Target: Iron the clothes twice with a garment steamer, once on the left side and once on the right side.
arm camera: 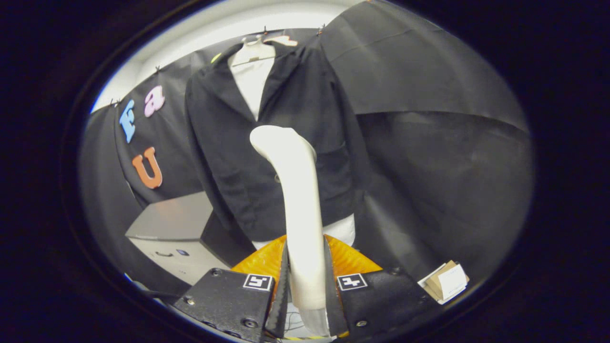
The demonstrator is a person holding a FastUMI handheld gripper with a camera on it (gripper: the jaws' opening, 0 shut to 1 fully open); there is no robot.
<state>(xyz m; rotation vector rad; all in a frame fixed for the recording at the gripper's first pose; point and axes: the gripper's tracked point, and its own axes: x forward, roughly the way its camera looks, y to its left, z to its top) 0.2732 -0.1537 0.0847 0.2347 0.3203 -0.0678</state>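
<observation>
Gripper (pixel 305 286) clamping white steamer (pixel 298 190).

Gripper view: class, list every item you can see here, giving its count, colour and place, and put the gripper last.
garment steamer: one, white, upright between the fingers, its head rising in front of the jacket.
jacket: one, black, hanging on a form beyond the fingers.
mannequin form: one, white, inside the jacket, showing at the neck opening and below the hem.
cabinet: one, grey top with a white front, below and to the left of the jacket.
cardboard pieces: a small stack, brown and white, to the right of the fingers; exact count unclear.
gripper: one, both fingers pressing the steamer's handle.
</observation>
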